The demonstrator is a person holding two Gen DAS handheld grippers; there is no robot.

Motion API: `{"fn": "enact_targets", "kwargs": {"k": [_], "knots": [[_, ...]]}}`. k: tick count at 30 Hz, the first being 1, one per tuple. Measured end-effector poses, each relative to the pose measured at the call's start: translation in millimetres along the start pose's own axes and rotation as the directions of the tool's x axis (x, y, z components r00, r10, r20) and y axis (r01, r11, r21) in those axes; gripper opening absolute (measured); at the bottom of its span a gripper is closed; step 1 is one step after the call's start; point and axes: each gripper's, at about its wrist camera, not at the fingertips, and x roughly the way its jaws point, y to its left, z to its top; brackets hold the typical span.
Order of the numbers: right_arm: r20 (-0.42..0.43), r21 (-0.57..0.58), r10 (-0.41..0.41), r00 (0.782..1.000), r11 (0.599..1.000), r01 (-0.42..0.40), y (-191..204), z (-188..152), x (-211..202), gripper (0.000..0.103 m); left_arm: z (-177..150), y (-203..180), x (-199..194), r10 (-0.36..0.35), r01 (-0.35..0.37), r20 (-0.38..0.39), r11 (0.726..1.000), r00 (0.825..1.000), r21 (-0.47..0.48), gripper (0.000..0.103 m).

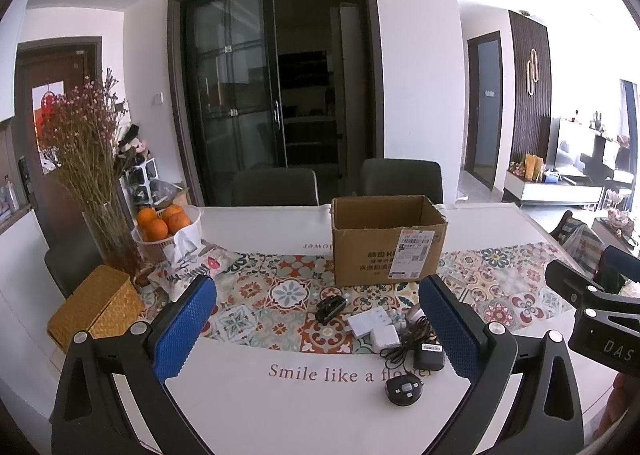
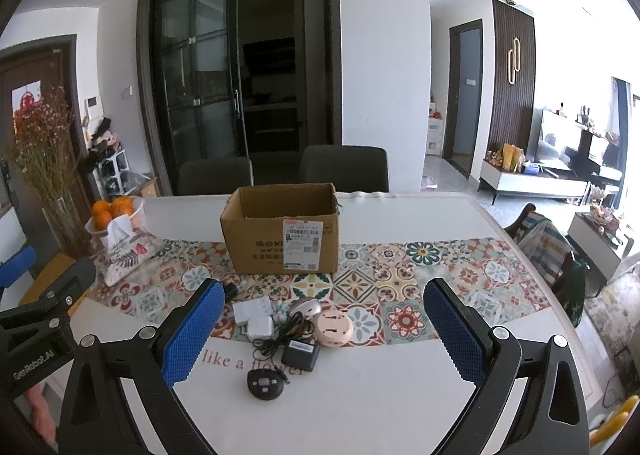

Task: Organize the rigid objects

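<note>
Open cardboard box (image 2: 280, 239) mid-counter (image 2: 400, 395), inside hidden. In front, clustered: pink round device (image 2: 334, 329), black adapter (image 2: 301, 355) with tangled cord, white plugs (image 1: 374, 329), round black remote (image 2: 265, 383). Dark item (image 1: 330, 308) half-hidden behind left tongs (image 1: 316, 329). Left tongs and right tongs (image 2: 324, 331) spread apart, empty.

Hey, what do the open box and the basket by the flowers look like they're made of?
The open box looks like brown corrugated cardboard, matte, with a printed shipping label and creased edges. The basket looks like woven straw or rattan, golden, with a visible weave; which fiber is unclear.
</note>
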Motion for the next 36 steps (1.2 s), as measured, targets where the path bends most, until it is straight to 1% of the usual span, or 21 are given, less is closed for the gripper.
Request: {"fn": "enact_targets", "kwargs": {"k": [4, 8, 12, 13, 15, 18, 21, 23, 28, 29, 32, 34, 36], "knots": [[-0.017, -0.010, 0.007, 1.000, 1.000, -0.007, 8, -3, 8, 0.100, -4, 4, 5, 0.008, -0.008, -0.016, 1.000, 1.000, -0.007, 0.103], [-0.048, -0.027, 0.019, 0.999, 0.999, -0.020, 15, -6, 20, 0.100, -10, 8, 17, 0.021, -0.022, -0.050, 1.000, 0.999, -0.010, 0.103], [-0.128, -0.034, 0.059, 0.990, 0.997, -0.064, 22, -16, 43, 0.100, -23, 11, 34, 0.033, -0.035, -0.113, 0.999, 0.993, -0.010, 0.103], [-0.158, -0.032, 0.080, 0.984, 0.996, -0.086, 24, -20, 53, 0.100, -27, 12, 39, 0.037, -0.039, -0.131, 0.999, 0.991, -0.009, 0.103], [-0.208, -0.036, 0.089, 0.974, 0.994, -0.099, 27, -29, 68, 0.100, -37, 14, 51, 0.048, -0.050, -0.179, 0.999, 0.983, -0.006, 0.103], [-0.288, -0.039, 0.108, 0.951, 0.991, -0.125, 33, -46, 92, 0.100, -52, 16, 67, 0.075, -0.075, -0.240, 0.997, 0.968, 0.009, 0.103], [-0.362, -0.036, 0.139, 0.922, 0.986, -0.163, 41, -65, 115, 0.100, -68, 18, 80, 0.093, -0.087, -0.291, 0.996, 0.952, 0.035, 0.103], [-0.402, -0.031, 0.152, 0.903, 0.983, -0.179, 44, -76, 128, 0.100, -78, 19, 88, 0.103, -0.093, -0.326, 0.995, 0.940, 0.047, 0.103], [-0.478, -0.023, 0.176, 0.860, 0.977, -0.212, 52, -102, 157, 0.100, -102, 21, 109, 0.100, -0.083, -0.392, 0.995, 0.914, 0.059, 0.103], [-0.495, -0.022, 0.176, 0.851, 0.976, -0.215, 54, -106, 161, 0.099, -108, 23, 115, 0.103, -0.086, -0.412, 0.994, 0.905, 0.060, 0.103], [-0.528, -0.007, 0.199, 0.826, 0.971, -0.238, 59, -118, 175, 0.094, -120, 26, 127, 0.098, -0.085, -0.452, 0.995, 0.887, 0.049, 0.103], [-0.542, 0.008, 0.219, 0.811, 0.967, -0.256, 63, -125, 183, 0.088, -127, 28, 134, 0.094, -0.083, -0.468, 0.996, 0.879, 0.045, 0.103], [-0.547, 0.020, 0.230, 0.805, 0.965, -0.263, 65, -132, 189, 0.086, -134, 28, 142, 0.093, -0.080, -0.485, 0.996, 0.870, 0.047, 0.103]]}}
